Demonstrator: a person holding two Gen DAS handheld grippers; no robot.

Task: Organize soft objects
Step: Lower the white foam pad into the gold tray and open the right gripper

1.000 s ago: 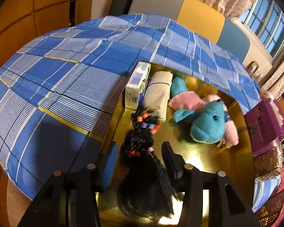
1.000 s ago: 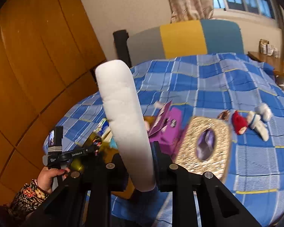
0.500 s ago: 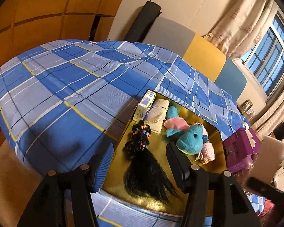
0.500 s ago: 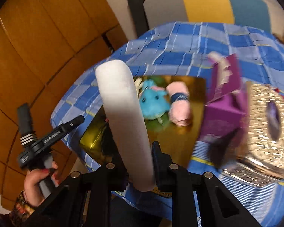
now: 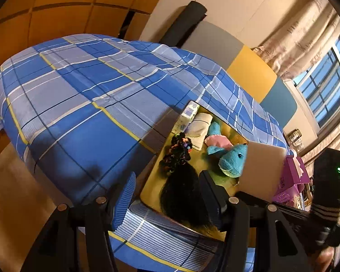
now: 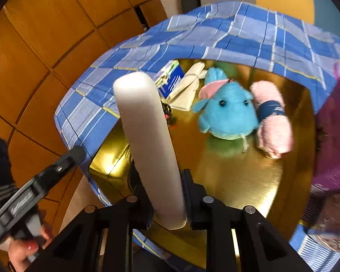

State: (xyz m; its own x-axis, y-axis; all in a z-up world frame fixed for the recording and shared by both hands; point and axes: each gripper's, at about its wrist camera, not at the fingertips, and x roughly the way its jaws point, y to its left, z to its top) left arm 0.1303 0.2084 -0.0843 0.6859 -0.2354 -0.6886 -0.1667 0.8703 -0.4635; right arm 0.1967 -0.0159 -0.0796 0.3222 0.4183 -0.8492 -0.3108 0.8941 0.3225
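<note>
Left wrist view: my left gripper (image 5: 167,195) hangs wide and holds nothing, above the near edge of the gold tray (image 5: 147,195) on the bed (image 5: 79,95).
Tray contents, left view: black wig (image 5: 181,195) with beaded braids lies between my fingers' line of sight; beyond it a tissue pack (image 5: 187,116), a folded cream cloth (image 5: 199,129) and the blue plush (image 5: 233,158).
Right edge, left view: the white roll (image 5: 263,167) shows as a pale block, coming in over the tray, in front of a purple box (image 5: 294,176).
Right wrist view: my right gripper (image 6: 167,195) is clamped on the white roll (image 6: 147,140), which stands up between the fingers and tilts a little left.
Below it, right view: the tray (image 6: 238,181), with bare gold surface in front of the blue plush (image 6: 226,113) and the pink rolled towel (image 6: 272,122).
Step in hand: I judge 1 carry is near its end, the roll over the tray and not yet set down.
Next move: lower the roll onto the bare gold patch, clear of the plush and wig, then part the fingers; keep my left gripper out of the way.
</note>
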